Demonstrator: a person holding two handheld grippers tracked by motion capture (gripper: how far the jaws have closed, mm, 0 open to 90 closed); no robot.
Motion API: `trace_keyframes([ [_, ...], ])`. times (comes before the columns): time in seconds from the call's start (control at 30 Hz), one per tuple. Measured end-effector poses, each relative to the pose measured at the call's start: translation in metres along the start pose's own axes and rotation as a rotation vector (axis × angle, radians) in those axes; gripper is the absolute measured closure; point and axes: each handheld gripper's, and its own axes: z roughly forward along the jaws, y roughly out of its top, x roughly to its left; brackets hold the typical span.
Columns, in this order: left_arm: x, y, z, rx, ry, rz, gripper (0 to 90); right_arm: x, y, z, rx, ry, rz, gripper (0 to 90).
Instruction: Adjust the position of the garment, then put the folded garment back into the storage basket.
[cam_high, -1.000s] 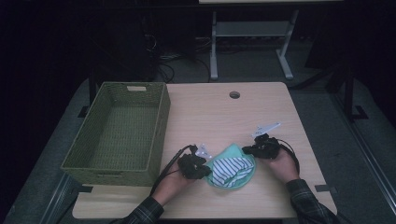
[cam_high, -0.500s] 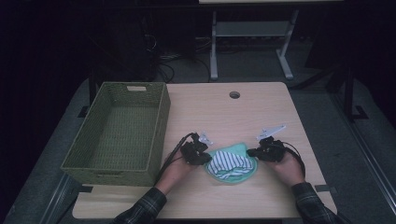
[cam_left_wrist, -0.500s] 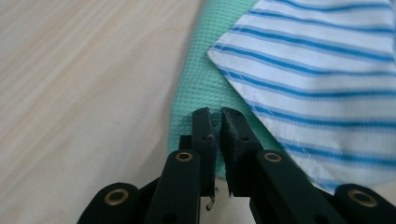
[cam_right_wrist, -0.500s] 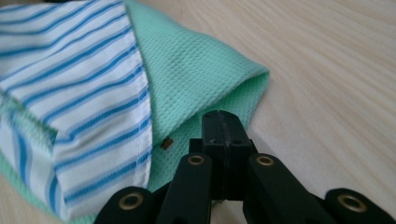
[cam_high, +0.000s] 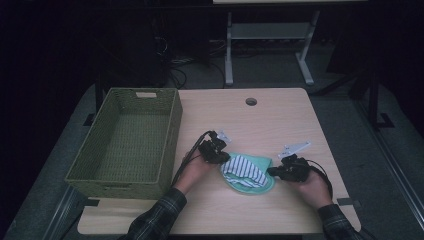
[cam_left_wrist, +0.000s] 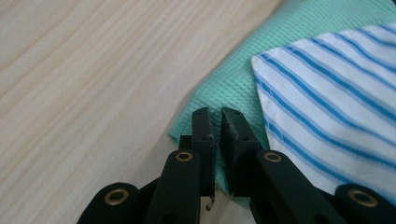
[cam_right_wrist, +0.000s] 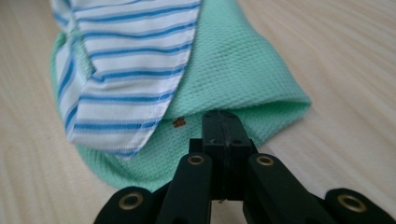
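Two cloths lie stacked on the counter (cam_high: 280, 120) beside one empty basket (cam_high: 127, 140): a striped cloth (cam_high: 243, 170) atop a green cloth (cam_high: 260, 162). The left gripper (cam_high: 218, 156) pinches the green cloth's edge with nearly closed fingers; the right gripper (cam_high: 274, 171), fingers fully closed, grips the opposite edge.

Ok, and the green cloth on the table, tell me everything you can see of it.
The green cloth is mint-coloured with a fine waffle-like weave, soft and folded over into a rounded bundle. It lies on the wooden table, to the right of the woven basket and apart from it. A white cloth with blue stripes lies on top of it. The left gripper is at its left edge, jaws nearly closed; the right gripper has its jaws shut at its folded right edge. Whether either pinches the fabric is unclear.
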Motion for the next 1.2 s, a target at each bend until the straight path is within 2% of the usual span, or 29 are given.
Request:
trace_keyframes([
  [0.1, 0.005, 0.003, 0.002, -0.002, -0.004, 0.003, 83.4, 0.007, -0.001, 0.0, 0.004, 0.012, -0.003, 89.9],
  [0.4, 0.016, 0.013, 0.012, -0.018, -0.02, -0.02, 84.3, 0.027, 0.0, 0.002, 0.019, 0.045, -0.058, 89.9],
  [0.53, 0.019, 0.016, 0.015, -0.023, -0.023, -0.022, 84.8, 0.035, 0.002, 0.007, 0.016, 0.073, -0.075, 89.9],
  [0.67, 0.021, 0.016, 0.013, -0.024, -0.02, -0.029, 84.5, 0.042, 0.005, 0.008, 0.009, 0.076, -0.101, 89.8],
  [0.77, 0.021, 0.015, 0.007, -0.034, -0.018, -0.032, 84.0, 0.04, 0.008, 0.001, -0.04, 0.081, -0.097, 89.9],
  [0.87, 0.02, 0.014, -0.002, -0.051, -0.026, -0.039, 83.1, 0.035, 0.012, -0.007, -0.08, 0.062, -0.093, 89.9],
  [1.0, 0.014, 0.014, -0.016, -0.079, -0.041, -0.053, 80.8, 0.024, 0.017, -0.012, -0.105, 0.038, -0.076, 89.8],
  [1.03, 0.013, 0.013, -0.022, -0.069, -0.046, -0.036, 79.6, 0.022, 0.017, -0.011, -0.107, 0.033, -0.077, 89.8],
  [1.07, 0.012, 0.013, -0.024, -0.073, -0.047, -0.036, 78.2, 0.018, 0.019, -0.011, -0.109, 0.023, -0.064, 89.8],
  [1.13, 0.008, 0.01, -0.031, -0.081, -0.055, -0.045, 76.2, 0.012, 0.02, -0.009, -0.113, 0.016, -0.058, 89.8],
  [1.17, 0.005, 0.009, -0.033, -0.093, -0.059, -0.061, 74.2, 0.009, 0.02, -0.008, -0.113, 0.009, -0.04, 89.8],
  [1.2, 0.003, 0.008, -0.037, -0.082, -0.062, -0.049, 73.0, 0.006, 0.021, -0.007, -0.114, 0.004, -0.038, 89.8],
])
